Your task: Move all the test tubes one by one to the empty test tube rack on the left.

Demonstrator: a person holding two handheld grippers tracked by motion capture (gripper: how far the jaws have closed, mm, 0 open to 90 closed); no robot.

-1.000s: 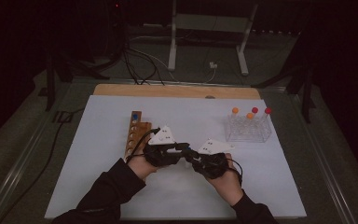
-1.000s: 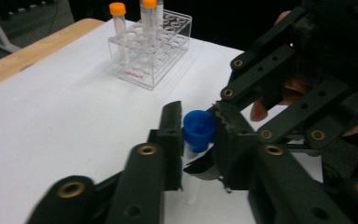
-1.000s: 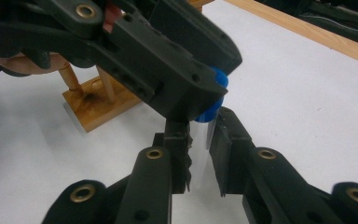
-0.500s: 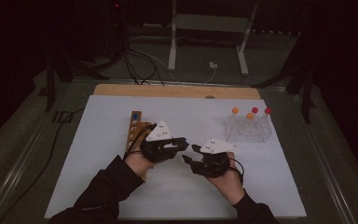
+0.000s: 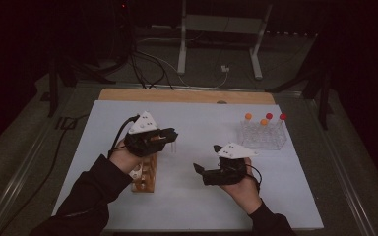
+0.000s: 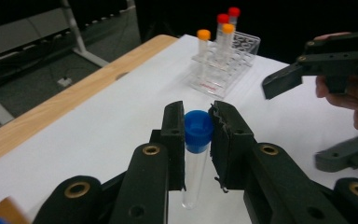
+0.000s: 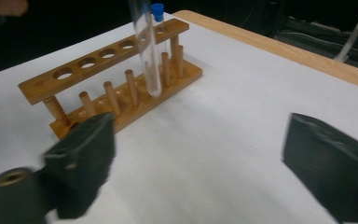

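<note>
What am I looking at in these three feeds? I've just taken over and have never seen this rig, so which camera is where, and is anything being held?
No robot arm here: a person holds a two-jaw gripper in each hand. The high view looks down on a white table from above the person's side. The other two views come from cameras riding on the grippers, looking along their black jaws.

On the table are a wooden rack with one blue-capped tube standing at its far end, and a clear rack holding four tubes with orange and red caps.

The left gripper is shut on a clear blue-capped tube, held upright off the table just below the cap. The right gripper is open and empty, jaws pointing toward the left one.
</note>
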